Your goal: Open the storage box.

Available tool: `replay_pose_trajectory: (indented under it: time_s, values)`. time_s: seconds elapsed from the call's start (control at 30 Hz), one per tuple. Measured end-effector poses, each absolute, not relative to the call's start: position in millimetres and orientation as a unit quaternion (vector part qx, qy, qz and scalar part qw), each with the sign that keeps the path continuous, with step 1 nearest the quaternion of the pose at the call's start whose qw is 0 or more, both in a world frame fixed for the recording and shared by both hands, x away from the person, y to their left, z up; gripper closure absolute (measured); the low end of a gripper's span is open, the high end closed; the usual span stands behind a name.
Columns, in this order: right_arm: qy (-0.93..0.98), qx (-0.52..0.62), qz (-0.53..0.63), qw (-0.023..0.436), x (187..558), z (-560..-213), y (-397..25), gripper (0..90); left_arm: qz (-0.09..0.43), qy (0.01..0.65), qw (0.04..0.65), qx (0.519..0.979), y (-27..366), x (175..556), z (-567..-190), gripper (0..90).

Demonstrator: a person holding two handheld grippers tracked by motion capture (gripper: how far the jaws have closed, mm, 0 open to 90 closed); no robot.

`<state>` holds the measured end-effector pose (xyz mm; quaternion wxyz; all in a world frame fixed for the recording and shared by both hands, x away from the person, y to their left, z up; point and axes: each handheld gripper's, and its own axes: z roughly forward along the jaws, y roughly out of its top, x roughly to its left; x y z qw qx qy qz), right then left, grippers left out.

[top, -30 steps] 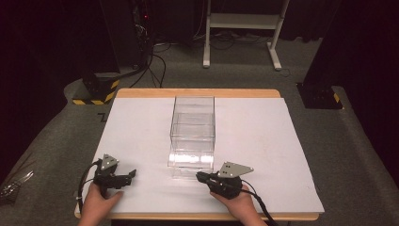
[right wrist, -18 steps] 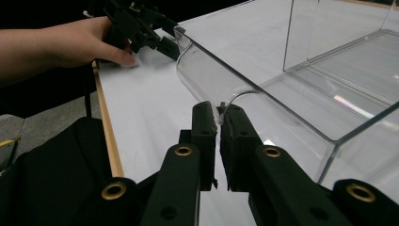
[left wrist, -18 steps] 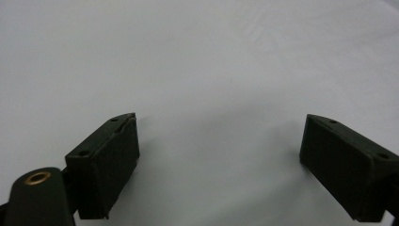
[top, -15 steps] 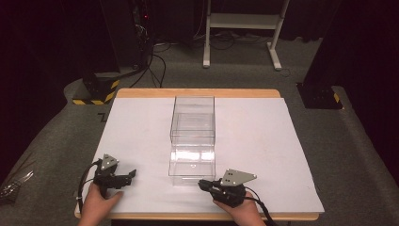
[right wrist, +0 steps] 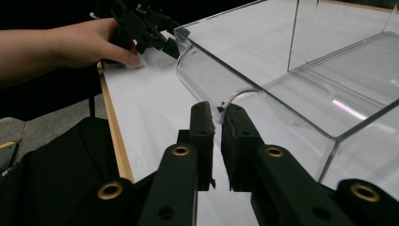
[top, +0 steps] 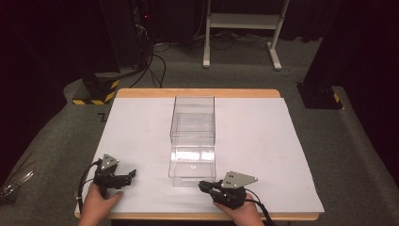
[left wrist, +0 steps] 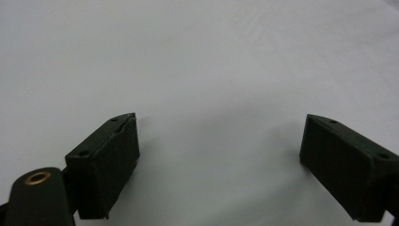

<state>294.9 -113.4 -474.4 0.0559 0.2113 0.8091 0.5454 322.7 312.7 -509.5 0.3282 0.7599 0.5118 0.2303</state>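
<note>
Right now I see the clear plastic drawer box (top: 193, 141) standing on the white sheet that covers the wooden tabletop (top: 141, 136), along its middle line, with the inner drawer drawn out toward the near edge. Its curved front lip (right wrist: 202, 70) hangs close to that edge. In the right gripper view my right gripper (right wrist: 217, 123) has its two black jaws nearly together, a thin slot between them, right at the small pull tab (right wrist: 235, 96) under the lip; I cannot tell whether they actually pinch it. From the high view that gripper (top: 207, 186) sits at the drawer's near right corner, my hand behind it at the near edge. My left gripper (top: 129, 175) rests near the near left corner, well apart from the box. Its jaws (left wrist: 221, 155) stand wide and released over bare white sheet.
</note>
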Motion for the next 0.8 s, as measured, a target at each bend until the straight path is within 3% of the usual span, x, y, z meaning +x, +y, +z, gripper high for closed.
replay_pose_trajectory:
  time_s: [0.8]
  values:
    - [0.785, 0.212, 0.575, 0.098, 291, -453, -129, 78.0, 0.231, 0.511, 0.329, 0.76, 313, 323, -510, 12.6]
